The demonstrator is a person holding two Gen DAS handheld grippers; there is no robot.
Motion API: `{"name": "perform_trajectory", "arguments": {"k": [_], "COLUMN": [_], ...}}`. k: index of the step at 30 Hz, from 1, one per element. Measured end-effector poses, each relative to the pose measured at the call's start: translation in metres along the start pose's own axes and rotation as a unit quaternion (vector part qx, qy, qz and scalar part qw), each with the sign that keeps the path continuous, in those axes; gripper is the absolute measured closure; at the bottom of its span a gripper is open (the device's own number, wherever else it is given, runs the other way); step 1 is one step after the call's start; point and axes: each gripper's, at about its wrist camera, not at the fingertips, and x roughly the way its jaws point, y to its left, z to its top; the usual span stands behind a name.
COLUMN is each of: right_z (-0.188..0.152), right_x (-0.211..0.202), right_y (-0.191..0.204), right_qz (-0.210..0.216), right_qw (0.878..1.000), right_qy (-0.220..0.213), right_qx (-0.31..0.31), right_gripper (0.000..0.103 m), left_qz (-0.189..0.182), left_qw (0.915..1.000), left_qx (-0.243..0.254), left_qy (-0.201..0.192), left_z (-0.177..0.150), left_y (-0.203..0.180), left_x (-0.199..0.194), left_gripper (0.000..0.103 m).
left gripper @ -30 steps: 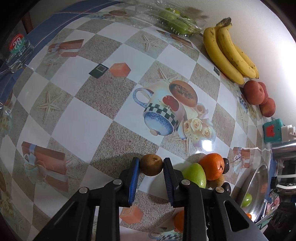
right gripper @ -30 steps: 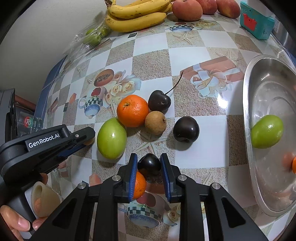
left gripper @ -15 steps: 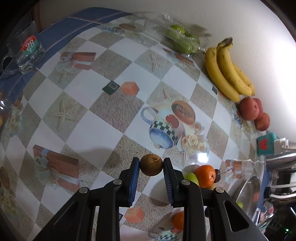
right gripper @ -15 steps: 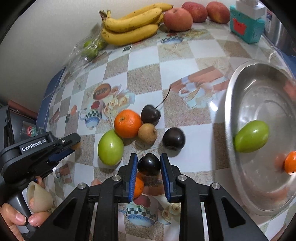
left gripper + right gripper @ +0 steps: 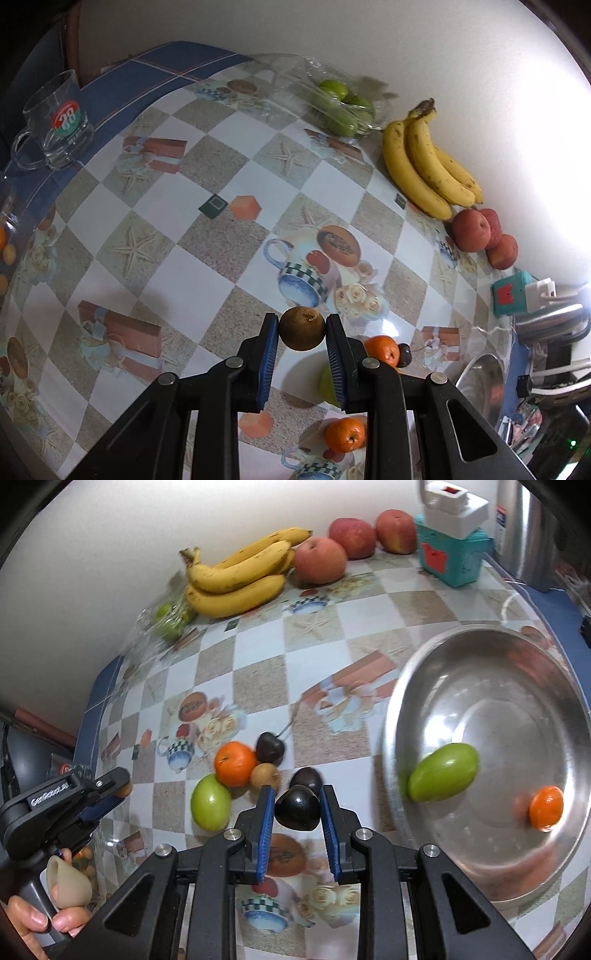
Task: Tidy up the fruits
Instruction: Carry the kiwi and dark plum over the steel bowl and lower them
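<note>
My left gripper (image 5: 302, 332) is shut on a small brown fruit (image 5: 302, 328) and holds it well above the table. It also shows at the left of the right wrist view (image 5: 122, 786). My right gripper (image 5: 297, 808) is shut on a dark cherry (image 5: 297, 808), lifted above the table. Below it lie a green fruit (image 5: 210, 802), an orange (image 5: 235, 763), a small tan fruit (image 5: 265, 775), a stemmed cherry (image 5: 270, 746) and another dark fruit (image 5: 306, 777). The steel bowl (image 5: 524, 686) at the right holds a green fruit (image 5: 443, 777) and a small orange (image 5: 546, 806).
Bananas (image 5: 236, 578), red apples (image 5: 320, 560) and a bag of green fruits (image 5: 170, 618) line the wall. A teal box (image 5: 448, 552) and a steel kettle (image 5: 532, 535) stand at the back right. A glass mug (image 5: 55, 125) stands at the far left. Another orange (image 5: 345, 434) lies under the left gripper.
Both grippers have risen with their fruits. The right gripper has moved toward the steel bowl; the left gripper has pulled up and back from the fruit pile.
</note>
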Motion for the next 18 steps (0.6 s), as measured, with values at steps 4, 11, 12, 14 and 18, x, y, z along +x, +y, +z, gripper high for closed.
{"name": "perform_trajectory", "arguments": {"k": [4, 11, 12, 14, 18], "right_z": [0.004, 0.009, 0.009, 0.009, 0.009], "right_x": [-0.011, -0.026, -0.029, -0.034, -0.046], "right_y": [-0.019, -0.063, -0.070, -0.083, -0.104], "right_qz": [-0.016, -0.032, -0.034, -0.037, -0.049], "right_qw": [1.000, 0.996, 0.995, 0.993, 0.989], "right_qy": [-0.016, -0.036, -0.039, -0.045, -0.059], "right_qx": [0.020, 0.077, 0.085, 0.101, 0.127], "right_gripper": [0.077, 0.077, 0.077, 0.077, 0.077], "left_qz": [-0.004, -0.022, -0.025, -0.032, -0.051], "left_qw": [0.9996, 0.9955, 0.9947, 0.9915, 0.9837], "left_qx": [0.027, 0.091, 0.100, 0.124, 0.169], "left_qy": [-0.001, 0.009, 0.011, 0.018, 0.031], "left_z": [-0.007, -0.030, -0.034, -0.045, -0.067], "left_y": [-0.019, -0.065, -0.071, -0.087, -0.117], "left_x": [-0.001, -0.002, -0.001, 0.001, 0.004], "left_gripper": [0.075, 0.075, 0.075, 0.075, 0.075]}}
